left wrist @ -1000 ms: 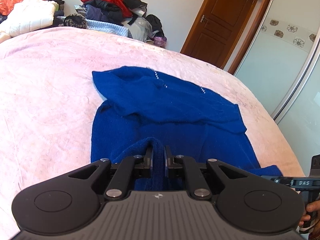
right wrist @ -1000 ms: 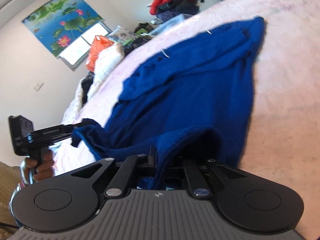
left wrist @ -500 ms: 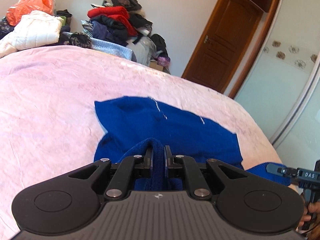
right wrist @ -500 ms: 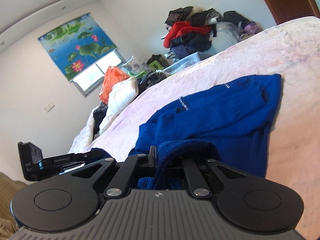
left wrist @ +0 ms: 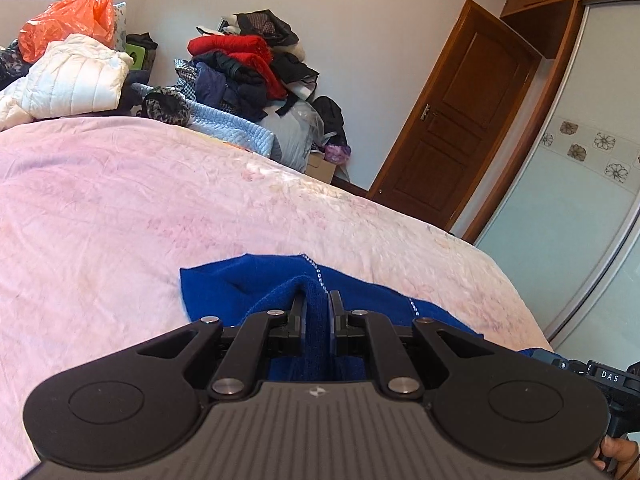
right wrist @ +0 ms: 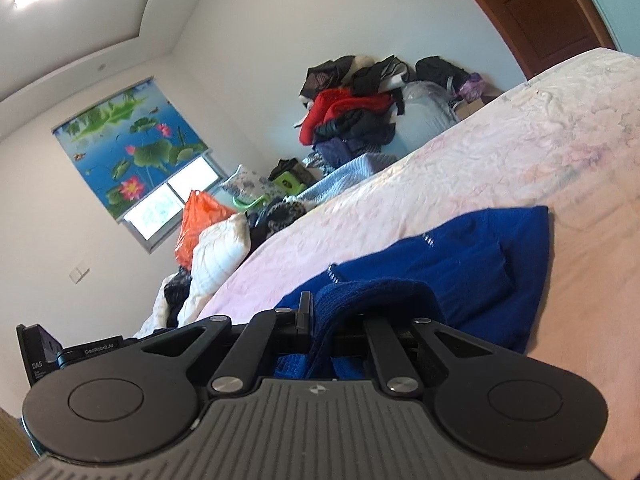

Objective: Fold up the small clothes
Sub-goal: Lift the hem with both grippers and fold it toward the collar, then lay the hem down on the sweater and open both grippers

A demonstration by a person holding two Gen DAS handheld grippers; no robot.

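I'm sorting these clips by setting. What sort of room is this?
Most likely a home bedroom: a bed with a pink blanket, a pile of clothes by the wall, and a wooden door beside a sliding wardrobe.

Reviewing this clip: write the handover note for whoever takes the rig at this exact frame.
Left tongs: shut on a fold of the blue sweater.
Right tongs: shut on another part of the same sweater.
The sweater lies partly on the pink bedspread, near edge lifted by both tongs.
Done: both edges gripped, fold in progress.
Left: lay the lifted edge over the flat part, release, then smooth and finish the folding.
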